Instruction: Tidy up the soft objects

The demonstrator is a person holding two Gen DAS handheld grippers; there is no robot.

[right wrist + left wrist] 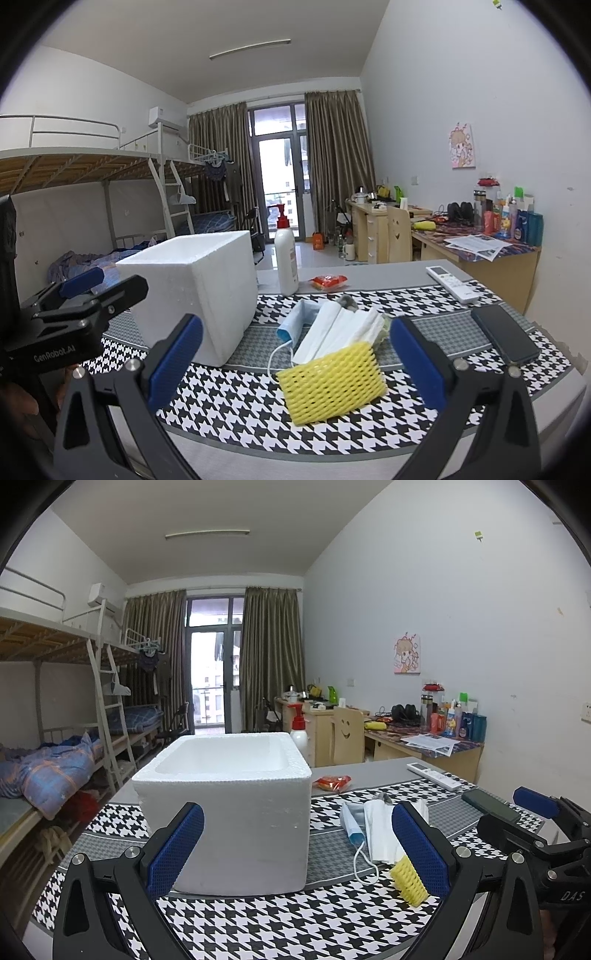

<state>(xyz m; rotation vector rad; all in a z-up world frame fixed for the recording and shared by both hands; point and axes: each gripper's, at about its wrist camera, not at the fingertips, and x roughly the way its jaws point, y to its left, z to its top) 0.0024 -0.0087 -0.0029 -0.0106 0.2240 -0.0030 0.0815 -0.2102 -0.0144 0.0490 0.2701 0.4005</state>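
A white foam box (225,805) stands open-topped on the houndstooth tablecloth, also in the right wrist view (192,291). To its right lie a yellow foam net sleeve (330,384), white folded masks (340,328) and a blue mask (295,325); in the left wrist view the sleeve (408,880) is partly hidden behind the right finger, with the masks (376,830) behind it. My left gripper (295,849) is open and empty, just in front of the box. My right gripper (295,362) is open and empty, just short of the yellow sleeve.
A red snack packet (328,281), a white pump bottle (286,258), a white remote (452,282) and a dark phone (504,334) lie on the table. Bunk beds stand at left, cluttered desks at right.
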